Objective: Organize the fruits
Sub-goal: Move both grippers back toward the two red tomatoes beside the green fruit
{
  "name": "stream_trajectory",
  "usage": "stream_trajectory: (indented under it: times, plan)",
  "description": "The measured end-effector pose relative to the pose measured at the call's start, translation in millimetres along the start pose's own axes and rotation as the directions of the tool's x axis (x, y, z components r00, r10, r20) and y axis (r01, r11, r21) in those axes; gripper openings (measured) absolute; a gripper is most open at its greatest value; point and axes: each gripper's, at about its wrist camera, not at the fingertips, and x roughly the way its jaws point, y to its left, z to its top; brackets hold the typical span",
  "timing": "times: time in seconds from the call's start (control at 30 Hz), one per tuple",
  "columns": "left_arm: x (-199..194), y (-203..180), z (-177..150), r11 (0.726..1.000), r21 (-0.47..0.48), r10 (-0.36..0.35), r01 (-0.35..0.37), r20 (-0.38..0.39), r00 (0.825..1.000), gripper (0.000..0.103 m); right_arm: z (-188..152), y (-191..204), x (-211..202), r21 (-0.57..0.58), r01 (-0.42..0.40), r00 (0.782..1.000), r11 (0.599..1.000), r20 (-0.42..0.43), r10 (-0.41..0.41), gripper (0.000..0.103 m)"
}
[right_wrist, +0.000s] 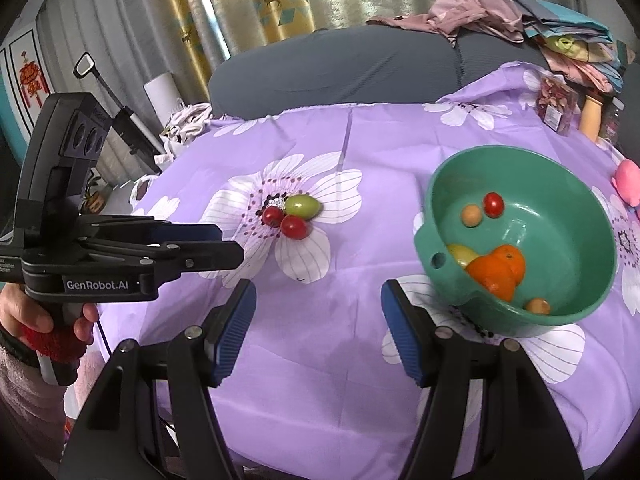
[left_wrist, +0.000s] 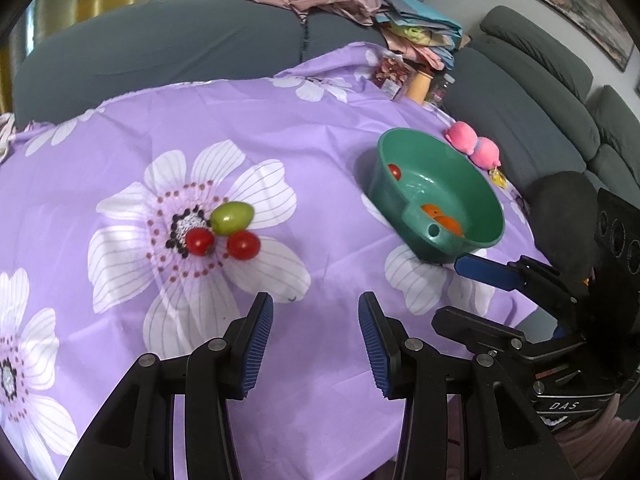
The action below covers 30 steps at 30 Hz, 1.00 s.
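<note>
Both the left gripper (left_wrist: 316,344) and right gripper (right_wrist: 318,330) stood open, empty. The green fruit (left_wrist: 232,218) looked light, smooth, bruisable; grasping its middle seemed best.

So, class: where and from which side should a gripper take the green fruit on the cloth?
Grip the green fruit across its narrow middle, coming down from above. It lies on its side, and two red tomatoes crowd its near edge, leaving the top clear.
</note>
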Motion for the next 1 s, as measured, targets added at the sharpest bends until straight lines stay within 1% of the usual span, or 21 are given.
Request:
stream_trajectory:
  times: [0.5, 0.7, 1.0]
  plan:
    - [1, 34, -5, 0.999, -0.052, -0.005, 0.005, -0.005, 1.000, 0.044, 8, 23, 29, -0.045, -0.017, 0.998, 0.999, -0.058, 0.015, 0.065]
    - [7, 44, -5, 0.997, -0.074, -0.019, 0.018, -0.007, 1.000, 0.044, 10, 23, 39, -0.044, -0.014, 0.997, 0.999, -0.080, 0.010, 0.065]
    - [18, 51, -1, 0.996, -0.091, -0.015, 0.013, -0.018, 1.000, 0.044, 10, 21, 54, -0.045, -0.026, 0.994, 0.999, -0.108, 0.021, 0.065]
